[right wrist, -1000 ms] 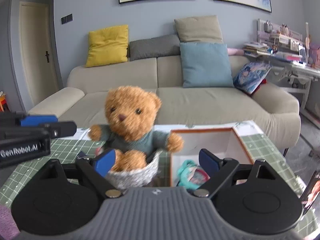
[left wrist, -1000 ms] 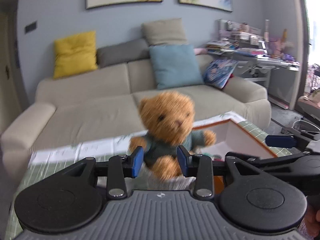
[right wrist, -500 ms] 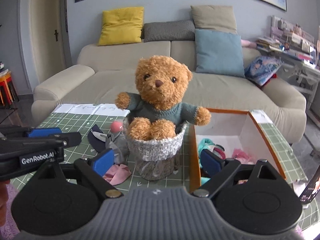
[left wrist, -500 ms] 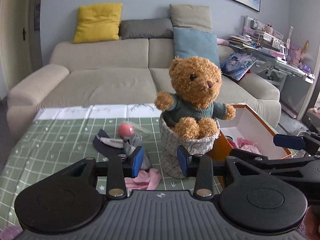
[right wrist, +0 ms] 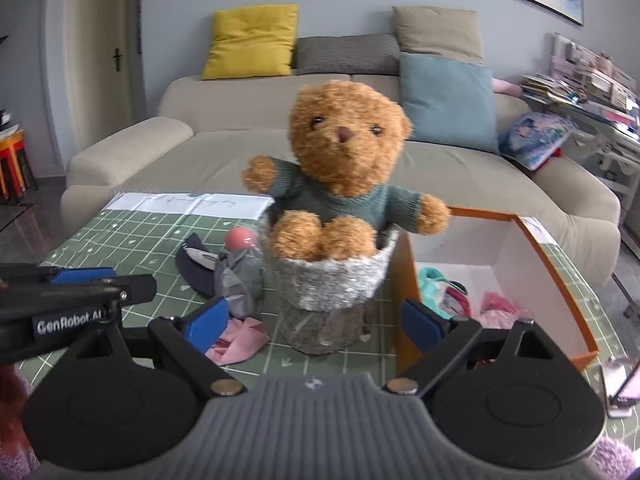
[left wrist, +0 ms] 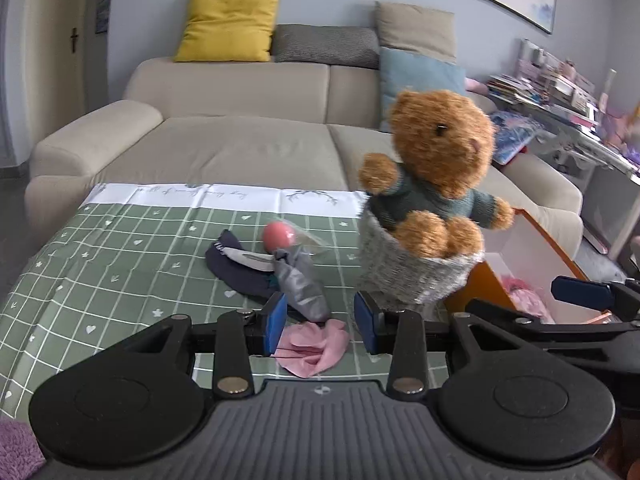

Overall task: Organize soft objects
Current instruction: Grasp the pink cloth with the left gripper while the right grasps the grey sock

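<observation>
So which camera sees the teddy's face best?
The right wrist view: the teddy faces it squarely, with both eyes and the nose sharp. In the left wrist view the teddy is turned sideways and blurred, so only one eye shows clearly.

We see our left gripper [left wrist: 320, 328]: black arms, blue pads [left wrist: 276, 326], silver rivets, ribbed grey base. Our right gripper [right wrist: 316, 322] matches; white "GenRobot.AI" lettering marks the black bar beside it.

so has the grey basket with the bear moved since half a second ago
No. In the right wrist view the grey basket still stands right beside the orange box, at its left wall, as it did before.
</observation>
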Demonstrator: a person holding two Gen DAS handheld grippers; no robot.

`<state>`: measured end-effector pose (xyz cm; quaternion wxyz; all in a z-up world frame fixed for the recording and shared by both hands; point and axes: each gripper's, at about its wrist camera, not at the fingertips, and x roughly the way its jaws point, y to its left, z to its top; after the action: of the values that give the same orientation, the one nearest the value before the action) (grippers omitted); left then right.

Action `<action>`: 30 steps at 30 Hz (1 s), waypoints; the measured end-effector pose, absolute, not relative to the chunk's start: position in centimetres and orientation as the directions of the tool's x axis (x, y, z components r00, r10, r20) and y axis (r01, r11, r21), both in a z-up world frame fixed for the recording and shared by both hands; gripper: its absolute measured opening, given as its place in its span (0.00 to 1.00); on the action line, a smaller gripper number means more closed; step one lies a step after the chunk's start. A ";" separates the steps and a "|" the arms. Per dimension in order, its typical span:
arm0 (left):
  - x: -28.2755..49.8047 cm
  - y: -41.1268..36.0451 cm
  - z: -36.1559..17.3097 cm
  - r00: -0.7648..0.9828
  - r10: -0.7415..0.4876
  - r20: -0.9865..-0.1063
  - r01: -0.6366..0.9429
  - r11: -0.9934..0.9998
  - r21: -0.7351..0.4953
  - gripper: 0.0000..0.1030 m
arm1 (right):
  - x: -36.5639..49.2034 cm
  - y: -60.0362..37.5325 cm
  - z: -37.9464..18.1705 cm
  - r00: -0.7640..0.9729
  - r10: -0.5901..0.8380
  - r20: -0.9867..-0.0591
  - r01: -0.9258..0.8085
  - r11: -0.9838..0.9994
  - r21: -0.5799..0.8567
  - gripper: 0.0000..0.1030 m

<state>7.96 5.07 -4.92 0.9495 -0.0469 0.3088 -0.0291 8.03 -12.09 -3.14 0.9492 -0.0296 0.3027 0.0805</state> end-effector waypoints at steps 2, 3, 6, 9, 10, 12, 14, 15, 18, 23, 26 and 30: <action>8.4 5.9 -5.0 0.800 -0.083 -0.594 0.013 0.993 -0.120 0.43 | 8.4 -11.6 -3.2 0.803 0.162 -0.573 -0.193 0.981 0.007 0.88; 8.6 6.3 -5.0 0.795 -0.091 -0.600 0.012 0.991 -0.134 0.43 | 8.7 -11.3 -3.2 0.802 0.170 -0.573 -0.201 0.980 0.010 0.88; 9.6 7.6 -5.1 0.768 -0.143 -0.624 0.039 0.983 -0.177 0.44 | 9.6 -10.3 -3.5 0.789 0.212 -0.577 -0.250 0.968 0.013 0.79; 10.5 8.5 -5.4 0.756 -0.140 -0.639 0.041 0.985 -0.167 0.44 | 10.6 -9.1 -4.0 0.770 0.233 -0.594 -0.286 0.958 0.005 0.70; 10.9 8.9 -5.6 0.749 -0.145 -0.646 0.041 0.984 -0.173 0.44 | 10.9 -8.8 -4.3 0.762 0.239 -0.602 -0.294 0.956 0.008 0.67; 11.5 9.3 -6.2 0.735 -0.155 -0.660 0.045 0.983 -0.181 0.43 | 11.7 -8.1 -5.1 0.741 0.251 -0.623 -0.309 0.951 0.015 0.61; 12.1 9.6 -7.0 0.717 -0.156 -0.680 0.058 0.985 -0.165 0.40 | 12.5 -7.4 -6.2 0.717 0.253 -0.649 -0.323 0.946 0.012 0.54; 12.4 9.7 -7.5 0.706 -0.158 -0.690 0.063 0.985 -0.162 0.38 | 12.9 -7.1 -6.7 0.704 0.254 -0.663 -0.331 0.944 0.011 0.53; 13.5 9.8 -9.3 0.666 -0.186 -0.722 0.070 0.980 -0.188 0.38 | 14.1 -6.2 -8.5 0.668 0.249 -0.701 -0.344 0.939 0.005 0.46; 15.5 9.0 -11.8 0.622 -0.230 -0.749 0.118 0.973 -0.200 0.42 | 16.4 -6.0 -11.9 0.618 0.221 -0.755 -0.350 0.937 -0.012 0.36; 16.8 8.1 -13.3 0.586 -0.267 -0.765 0.168 0.964 -0.207 0.47 | 17.7 -6.3 -13.9 0.589 0.203 -0.782 -0.342 0.940 -0.013 0.31; 18.3 7.0 -15.2 0.562 -0.300 -0.771 0.225 0.952 -0.207 0.57 | 18.8 -7.1 -15.7 0.573 0.202 -0.794 -0.332 0.943 0.000 0.31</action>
<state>18.28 7.00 -15.16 0.8826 -0.0423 0.4439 -0.1488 18.85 -7.11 -15.74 0.8836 -0.0745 0.4368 0.1512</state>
